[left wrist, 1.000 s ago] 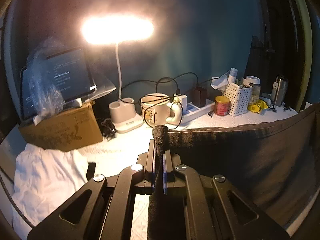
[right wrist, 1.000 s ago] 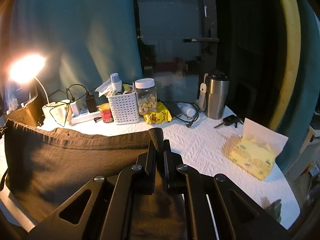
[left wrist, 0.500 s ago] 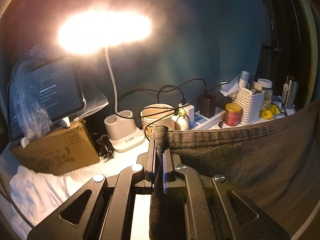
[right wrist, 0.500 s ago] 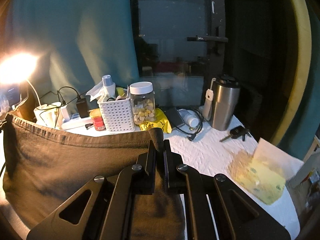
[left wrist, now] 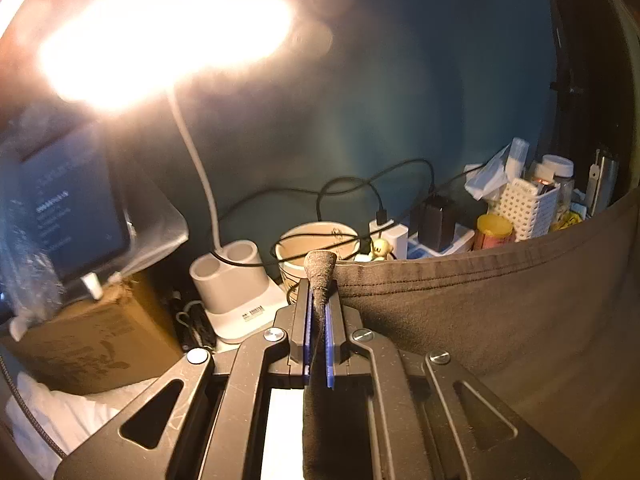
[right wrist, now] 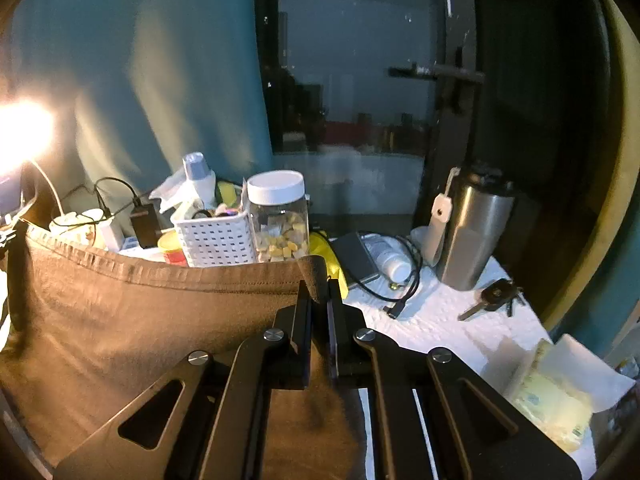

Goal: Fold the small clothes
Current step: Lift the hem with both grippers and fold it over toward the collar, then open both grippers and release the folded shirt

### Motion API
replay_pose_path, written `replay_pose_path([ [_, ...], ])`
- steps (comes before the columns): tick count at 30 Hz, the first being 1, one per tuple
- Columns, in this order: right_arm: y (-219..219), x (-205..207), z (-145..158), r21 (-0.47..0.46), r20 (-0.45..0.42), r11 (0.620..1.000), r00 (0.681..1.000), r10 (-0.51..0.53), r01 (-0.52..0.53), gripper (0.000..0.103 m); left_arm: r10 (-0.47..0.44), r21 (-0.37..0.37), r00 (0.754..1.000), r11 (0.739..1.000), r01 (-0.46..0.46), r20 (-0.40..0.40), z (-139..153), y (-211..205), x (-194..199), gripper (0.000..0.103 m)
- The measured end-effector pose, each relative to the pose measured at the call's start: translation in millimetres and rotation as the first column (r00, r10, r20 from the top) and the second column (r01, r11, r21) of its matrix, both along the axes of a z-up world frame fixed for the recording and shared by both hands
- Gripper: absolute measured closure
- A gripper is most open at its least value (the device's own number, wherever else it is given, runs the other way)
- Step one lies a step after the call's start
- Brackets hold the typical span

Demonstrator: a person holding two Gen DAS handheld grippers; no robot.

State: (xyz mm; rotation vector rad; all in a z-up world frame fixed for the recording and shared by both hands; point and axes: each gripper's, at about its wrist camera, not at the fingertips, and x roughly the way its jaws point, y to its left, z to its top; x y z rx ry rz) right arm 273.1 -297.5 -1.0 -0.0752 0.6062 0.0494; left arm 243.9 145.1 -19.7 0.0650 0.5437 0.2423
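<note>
Left gripper (left wrist: pixel 320 292) – clamped on brown cloth (left wrist: pixel 500 308) corner; right gripper (right wrist: pixel 318 292) pinching other corner, hem stretched between.

Brown-ish garment (right wrist: pixel 140 320), white tbl cover (right wrist: pixel 440 320)

This looks like a corner of someone's home, a lived-in desk by a window at night. A white gooseneck desk lamp (left wrist: pixel 230 280) glares over a cluttered tabletop covered in white paper towel (right wrist: pixel 444 316). Against the teal wall (right wrist: pixel 132 80) sit a power strip (left wrist: pixel 440 246) with chargers plugged in, a mug (left wrist: pixel 316 248), a white basket (right wrist: pixel 216 240) of odds and ends, a snack jar (right wrist: pixel 278 220), a steel tumbler (right wrist: pixel 470 236) and keys (right wrist: pixel 494 298). A tablet (left wrist: pixel 68 200), blurred, seems propped on a cardboard box (left wrist: pixel 88 344).
</note>
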Motion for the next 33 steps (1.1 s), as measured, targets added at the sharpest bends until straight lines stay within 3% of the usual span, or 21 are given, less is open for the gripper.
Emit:
replay_pose_path([
  [10, -4, 12, -35, 0.016, -0.070, 0.999, 0.997, -0.029, 0.031, 0.095, 0.011, -0.035, 0.994, 0.999, -0.014, -0.110, -35, 11, 20, 0.099],
  [13, -6, 18, -46, 0.013, -0.135, 0.999, 0.990, -0.043, 0.045, 0.095, 0.023, -0.010, 0.986, 1.000, -0.025, -0.167, -45, 11, 26, 0.097],
  [15, -3, 17, -48, -0.010, -0.133, 0.999, 0.990, -0.053, 0.052, 0.095, 0.032, 0.009, 0.982, 0.999, -0.031, -0.185, -50, 8, 26, 0.096],
  [17, 1, 17, -51, -0.039, -0.156, 0.998, 0.986, -0.053, 0.047, 0.095, 0.046, 0.027, 0.978, 0.999, -0.041, -0.202, -53, 6, 25, 0.089],
  [19, 2, 18, -55, -0.052, -0.182, 0.997, 0.982, -0.058, 0.049, 0.095, 0.062, 0.023, 0.975, 0.998, -0.059, -0.213, -56, 9, 24, 0.055],
  [21, 4, 14, -56, -0.056, -0.188, 0.997, 0.981, -0.056, 0.047, 0.090, 0.078, 0.005, 0.975, 0.997, -0.078, -0.209, -55, 15, 20, 0.043],
  [24, 3, 6, -54, -0.062, -0.181, 0.996, 0.981, -0.070, 0.059, 0.061, 0.090, -0.002, 0.975, 0.996, -0.092, -0.204, -51, 20, 10, 0.043],
  [33, -10, -28, -45, -0.053, -0.177, 0.993, 0.978, -0.110, 0.102, 0.060, 0.087, -0.010, 0.974, 0.996, -0.092, -0.209, -48, 21, -28, 0.043],
])
